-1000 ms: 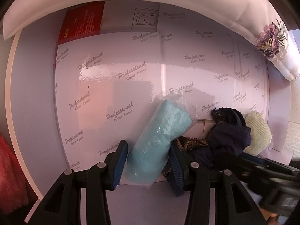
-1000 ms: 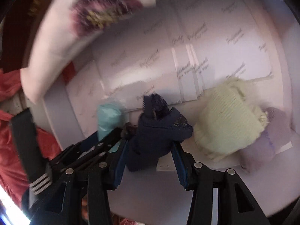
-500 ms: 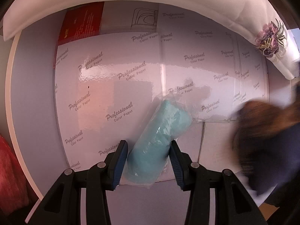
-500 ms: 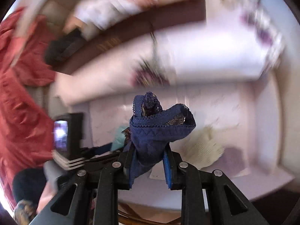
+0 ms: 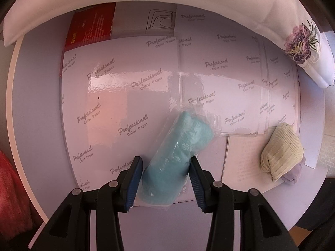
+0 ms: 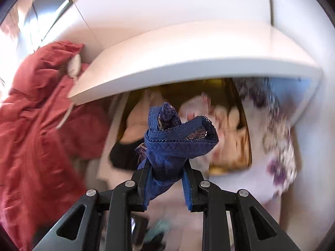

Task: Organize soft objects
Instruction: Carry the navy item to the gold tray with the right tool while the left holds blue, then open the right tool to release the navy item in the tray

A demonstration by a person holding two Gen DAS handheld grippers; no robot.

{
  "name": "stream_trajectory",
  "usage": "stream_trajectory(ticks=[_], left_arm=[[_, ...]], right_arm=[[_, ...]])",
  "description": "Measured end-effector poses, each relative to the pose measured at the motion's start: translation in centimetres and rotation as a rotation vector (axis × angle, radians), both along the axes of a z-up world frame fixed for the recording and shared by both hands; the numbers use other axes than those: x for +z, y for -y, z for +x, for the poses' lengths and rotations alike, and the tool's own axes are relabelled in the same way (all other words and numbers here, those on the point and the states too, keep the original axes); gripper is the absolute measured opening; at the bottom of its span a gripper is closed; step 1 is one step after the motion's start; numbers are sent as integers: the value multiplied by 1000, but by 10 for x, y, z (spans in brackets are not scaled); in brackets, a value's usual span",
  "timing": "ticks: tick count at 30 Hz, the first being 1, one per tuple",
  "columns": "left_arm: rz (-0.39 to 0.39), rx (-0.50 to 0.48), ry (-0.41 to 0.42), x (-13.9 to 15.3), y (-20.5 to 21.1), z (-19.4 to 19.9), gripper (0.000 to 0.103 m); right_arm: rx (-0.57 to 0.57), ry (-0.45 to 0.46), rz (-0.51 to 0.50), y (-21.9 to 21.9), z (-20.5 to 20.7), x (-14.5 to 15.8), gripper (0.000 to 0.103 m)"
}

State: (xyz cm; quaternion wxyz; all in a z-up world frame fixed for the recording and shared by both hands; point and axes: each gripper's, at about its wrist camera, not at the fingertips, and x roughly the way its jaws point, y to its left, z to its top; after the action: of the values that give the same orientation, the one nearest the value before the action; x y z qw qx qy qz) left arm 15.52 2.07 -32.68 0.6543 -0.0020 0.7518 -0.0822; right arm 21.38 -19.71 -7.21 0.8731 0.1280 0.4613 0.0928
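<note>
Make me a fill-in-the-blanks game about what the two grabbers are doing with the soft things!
1. The right gripper is shut on a lacy garment whose colour is ____.
2. The left gripper has a teal roll between its fingers, wrapped in clear ____.
3. On the table, the ribbed cream bundle lies to the ____ of the teal roll.
4. The sheets under the roll read "Professional Color ____".

Missing words: blue; plastic; right; Paper

The words "Professional Color Paper" are printed repeatedly in grey across the glossy white paper sheets (image 5: 134, 96) covering the table (image 5: 37, 113), while the red package's (image 5: 90, 27) print at the far-left edge is illegible.
</note>
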Motion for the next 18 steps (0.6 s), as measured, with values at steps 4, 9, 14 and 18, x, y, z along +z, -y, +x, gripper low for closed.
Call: stream_trajectory(ticks=[4, 9, 14, 18], left_arm=[[2, 0, -1, 0, 1, 0, 46], [5, -4, 4, 1, 3, 1, 46], [8, -6, 7, 0, 5, 1, 46], [10, -7, 12, 1, 7, 1, 46]], right_arm=[[58, -63, -66, -25, 38, -27, 26], [66, -79, -137, -43, 58, -62, 26], [98, -65, -241, -61, 68, -72, 31], [110, -70, -198, -48, 60, -67, 47]])
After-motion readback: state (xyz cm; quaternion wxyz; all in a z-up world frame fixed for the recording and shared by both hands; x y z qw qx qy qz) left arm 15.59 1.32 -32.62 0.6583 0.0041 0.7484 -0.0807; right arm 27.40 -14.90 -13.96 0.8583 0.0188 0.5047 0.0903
